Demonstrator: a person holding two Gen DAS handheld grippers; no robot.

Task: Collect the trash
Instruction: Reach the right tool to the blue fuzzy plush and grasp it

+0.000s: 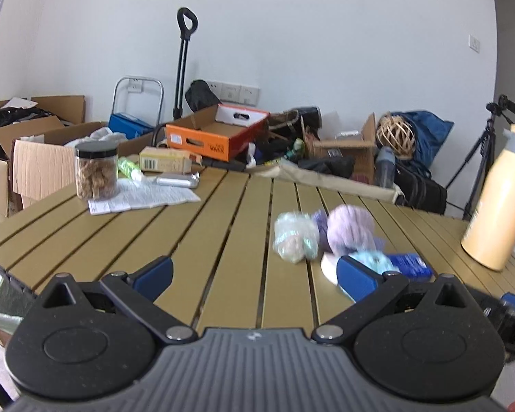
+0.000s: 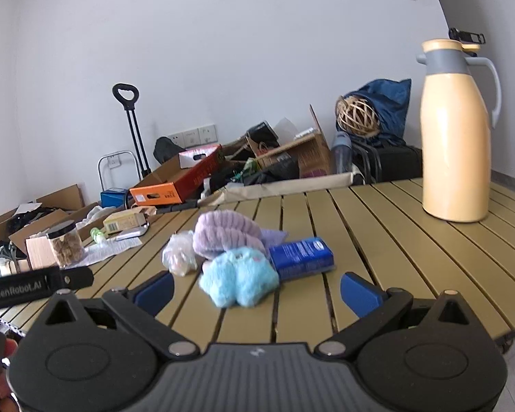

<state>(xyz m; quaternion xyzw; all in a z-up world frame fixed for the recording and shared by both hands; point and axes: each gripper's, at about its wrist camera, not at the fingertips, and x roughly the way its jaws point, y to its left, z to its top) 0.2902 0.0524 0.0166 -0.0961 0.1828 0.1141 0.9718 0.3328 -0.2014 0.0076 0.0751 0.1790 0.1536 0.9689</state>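
Note:
A small heap lies mid-table: a crumpled clear plastic bag (image 1: 294, 237) (image 2: 180, 253), a purple fluffy cloth (image 1: 350, 230) (image 2: 228, 237), a light blue fluffy cloth (image 1: 372, 261) (image 2: 238, 279) and a blue packet (image 1: 410, 265) (image 2: 302, 257). My left gripper (image 1: 255, 279) is open and empty, near the table's front edge, left of the heap. My right gripper (image 2: 257, 292) is open and empty, just in front of the light blue cloth.
The slatted olive table (image 1: 189, 240) (image 2: 395, 240) also bears a printed paper (image 1: 144, 197), a jar of snacks (image 1: 96, 170) (image 2: 65, 243), a small carton (image 1: 164, 161) and a yellow thermos jug (image 1: 498, 199) (image 2: 456, 130). Cardboard boxes, bags and a tripod (image 1: 480, 158) stand behind.

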